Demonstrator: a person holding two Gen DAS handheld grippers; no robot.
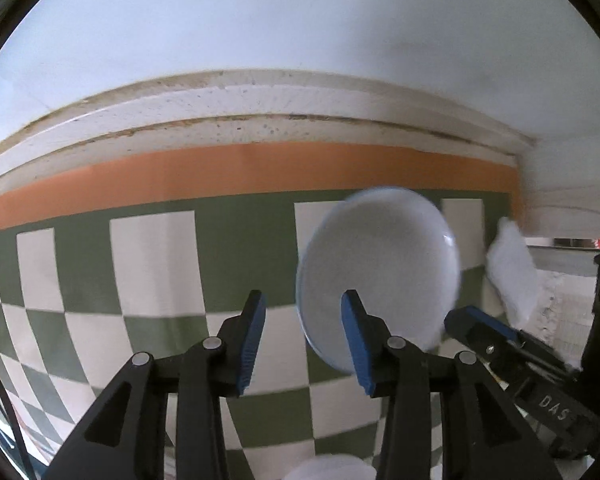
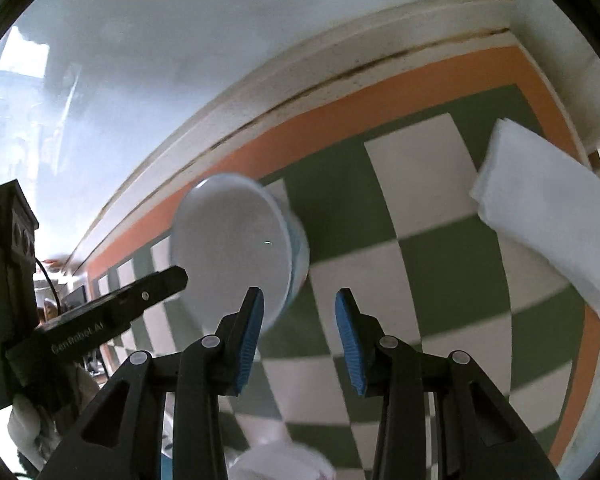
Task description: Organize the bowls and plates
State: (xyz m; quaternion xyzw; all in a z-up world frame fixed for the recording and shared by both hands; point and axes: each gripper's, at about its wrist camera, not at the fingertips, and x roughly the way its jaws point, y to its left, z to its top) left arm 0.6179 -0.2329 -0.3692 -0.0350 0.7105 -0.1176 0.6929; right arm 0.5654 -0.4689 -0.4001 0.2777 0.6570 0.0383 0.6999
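Nearest, the left gripper point(image 1: 303, 344) and the right gripper point(image 2: 299, 336) both stood wide open, holding nothing. Beyond them a pale bowl point(image 1: 378, 276) sat on the checkered tabletop point(image 1: 152, 264), a folded white cloth point(image 2: 540, 204) farther off. Judging by this, sorting was barely begun.

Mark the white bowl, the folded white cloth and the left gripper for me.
white bowl point(image 1: 380, 272), left wrist view, inner face.
folded white cloth point(image 2: 540, 204), right wrist view, top surface.
left gripper point(image 1: 304, 344), left wrist view, midway between fingertips.
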